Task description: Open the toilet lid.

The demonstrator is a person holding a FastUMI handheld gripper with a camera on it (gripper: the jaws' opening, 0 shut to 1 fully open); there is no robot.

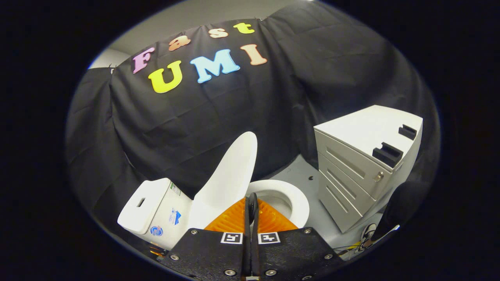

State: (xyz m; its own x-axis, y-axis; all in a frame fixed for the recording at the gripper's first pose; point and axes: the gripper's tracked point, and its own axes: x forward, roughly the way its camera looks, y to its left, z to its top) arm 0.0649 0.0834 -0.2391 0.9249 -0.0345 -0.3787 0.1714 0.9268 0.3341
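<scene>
The gripper [251,207] had its orange fingers pressed together, holding nothing. The toilet lid [230,179] stood raised just beyond them at eleven o'clock, long axis upright, leaning toward the tank [150,205].

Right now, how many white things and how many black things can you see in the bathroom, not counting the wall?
White: 3 - toilet lid standing up, toilet bowl, tank.
Pale grey: 1 - drawer cabinet.
Black: 2 - small holders on the cabinet top.
Orange and black: 1 - gripper, fingers together, holding nothing.
Total: 7
</scene>
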